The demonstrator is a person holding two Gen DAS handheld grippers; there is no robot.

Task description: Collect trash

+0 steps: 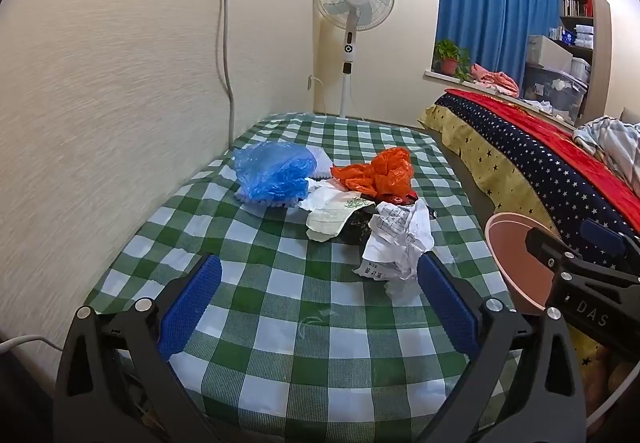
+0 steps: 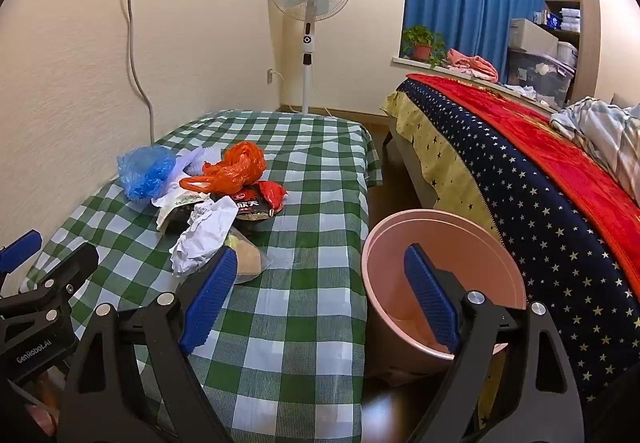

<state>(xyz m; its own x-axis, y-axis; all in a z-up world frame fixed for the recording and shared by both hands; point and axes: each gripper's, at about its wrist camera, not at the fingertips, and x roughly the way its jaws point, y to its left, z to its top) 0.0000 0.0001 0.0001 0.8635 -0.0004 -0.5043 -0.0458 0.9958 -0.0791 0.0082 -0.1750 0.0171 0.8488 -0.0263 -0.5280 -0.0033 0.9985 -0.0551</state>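
Observation:
A pile of trash lies on the green checked table point(image 1: 280, 303): a blue plastic bag point(image 1: 274, 169), an orange plastic bag point(image 1: 380, 173), crumpled white paper point(image 1: 400, 243) and a black-and-red snack wrapper point(image 2: 250, 207). A pink bin point(image 2: 440, 283) stands on the floor to the table's right. My left gripper point(image 1: 316, 307) is open and empty, just short of the crumpled paper. My right gripper point(image 2: 320, 297) is open and empty, over the table edge and the bin rim. The pile also shows in the right wrist view, with the crumpled paper point(image 2: 204, 235) nearest.
A bed with a starred navy and red cover point(image 2: 540, 183) runs along the right, close to the bin. A standing fan point(image 2: 310, 3) stands beyond the table's far end. The wall point(image 1: 100, 83) borders the table on the left, with a cable hanging down it.

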